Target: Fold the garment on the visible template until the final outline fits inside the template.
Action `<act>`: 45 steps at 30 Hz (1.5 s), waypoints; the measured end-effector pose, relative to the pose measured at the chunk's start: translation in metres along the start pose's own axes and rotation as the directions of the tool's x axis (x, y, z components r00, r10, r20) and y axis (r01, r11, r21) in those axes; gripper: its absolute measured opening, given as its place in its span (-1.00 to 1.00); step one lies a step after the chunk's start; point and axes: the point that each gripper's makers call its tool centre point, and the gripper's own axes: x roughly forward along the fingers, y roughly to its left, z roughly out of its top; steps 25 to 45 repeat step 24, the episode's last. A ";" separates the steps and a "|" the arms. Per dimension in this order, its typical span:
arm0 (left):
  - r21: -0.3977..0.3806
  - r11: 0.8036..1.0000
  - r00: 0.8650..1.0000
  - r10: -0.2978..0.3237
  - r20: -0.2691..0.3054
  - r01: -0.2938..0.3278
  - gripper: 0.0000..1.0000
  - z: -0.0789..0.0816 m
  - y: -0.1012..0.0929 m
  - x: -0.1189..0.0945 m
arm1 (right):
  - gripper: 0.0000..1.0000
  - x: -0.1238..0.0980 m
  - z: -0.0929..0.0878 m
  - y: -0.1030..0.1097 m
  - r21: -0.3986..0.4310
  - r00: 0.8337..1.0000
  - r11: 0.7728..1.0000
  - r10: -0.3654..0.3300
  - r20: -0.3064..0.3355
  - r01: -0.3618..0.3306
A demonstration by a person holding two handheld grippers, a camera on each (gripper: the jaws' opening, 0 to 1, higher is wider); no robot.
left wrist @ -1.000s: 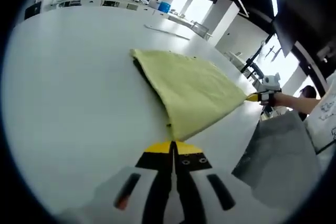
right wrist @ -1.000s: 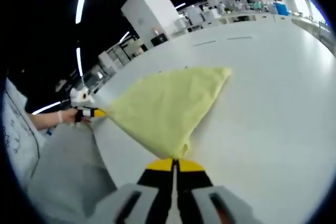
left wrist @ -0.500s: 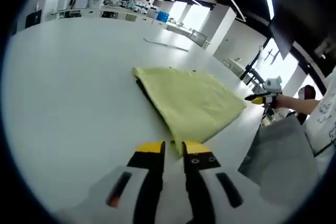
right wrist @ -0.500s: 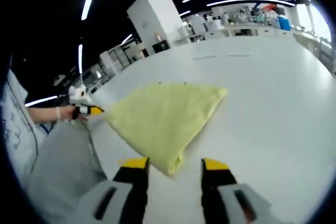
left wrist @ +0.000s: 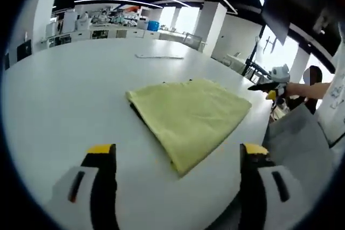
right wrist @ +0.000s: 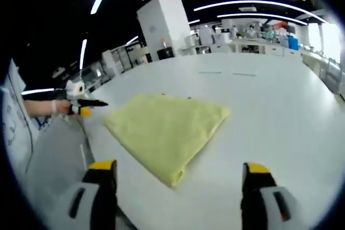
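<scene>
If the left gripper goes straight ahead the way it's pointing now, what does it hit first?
Most likely the near corner of the folded yellow garment on the white table; the left gripper is open, depth uncertain.

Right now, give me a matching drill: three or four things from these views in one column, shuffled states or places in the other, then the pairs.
Column 1:
1. folded pale yellow fabric garment
2. left gripper
3. right gripper
4. large white round-edged table

Column 2:
A. bears the garment
B. jaws wide apart, garment corner lying ahead between them, in the right gripper view
C. lies flat, free of both grippers
D. jaws wide apart, in the left gripper view

Pairs: 1-C, 2-D, 3-B, 4-A
</scene>
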 end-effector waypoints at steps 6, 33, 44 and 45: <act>0.008 1.000 1.000 0.007 0.022 -0.007 0.98 0.004 -0.005 -0.005 | 1.00 0.000 -0.004 0.004 -0.030 1.000 0.999 0.010 -0.030 -0.011; -0.053 0.990 0.986 0.137 0.096 -0.133 0.98 0.014 0.001 -0.006 | 0.96 0.016 -0.009 0.022 0.036 0.994 0.994 0.104 0.032 -0.105; -0.053 0.990 0.986 0.137 0.096 -0.133 0.98 0.014 0.001 -0.006 | 0.96 0.016 -0.009 0.022 0.036 0.994 0.994 0.104 0.032 -0.105; -0.053 0.990 0.986 0.137 0.096 -0.133 0.98 0.014 0.001 -0.006 | 0.96 0.016 -0.009 0.022 0.036 0.994 0.994 0.104 0.032 -0.105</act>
